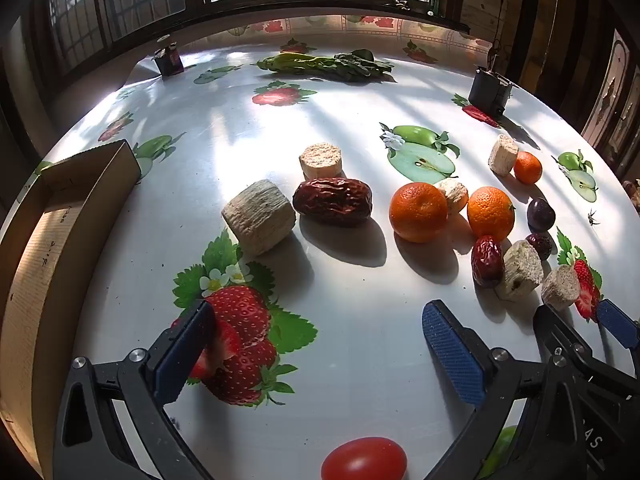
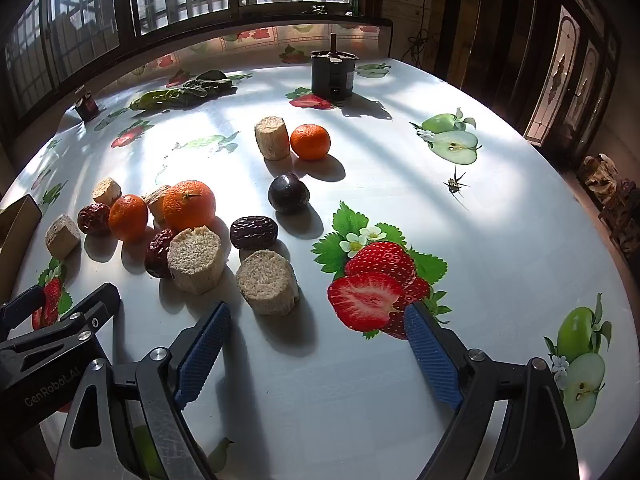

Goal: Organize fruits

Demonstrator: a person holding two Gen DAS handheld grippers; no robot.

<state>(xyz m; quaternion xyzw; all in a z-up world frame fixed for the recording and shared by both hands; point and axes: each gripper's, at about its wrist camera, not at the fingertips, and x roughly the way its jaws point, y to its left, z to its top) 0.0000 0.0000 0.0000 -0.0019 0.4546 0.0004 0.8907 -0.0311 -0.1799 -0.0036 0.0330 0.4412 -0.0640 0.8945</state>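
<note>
Both tools hang released over the worktop's (image 1: 360,120) near edge, the left tool (image 1: 320,344) just beyond a red tomato (image 1: 364,458), the right tool (image 2: 318,340) near a pale corn-cob piece (image 2: 266,282); mid-worktop lie oranges (image 1: 418,212), dates (image 1: 332,201); a cardboard box (image 1: 60,216) sits at the left edge; greens (image 1: 328,66) lie at the far edge.

Open counter low-centre; fruit cluster blocks mid-frame.
Left wrist view: bare counter (image 1: 360,360) between the spread fingers of the left hand-held gripper (image 1: 320,352); ahead, corn chunk (image 1: 259,216) and red date (image 1: 333,201) touching, oranges (image 1: 418,212) crowded at right, cardboard box (image 1: 60,216) walls off left edge. Right wrist view: right hand-held gripper (image 2: 318,354) spread wide, corn piece (image 2: 267,282) just ahead-left, right half of frame free.
</note>
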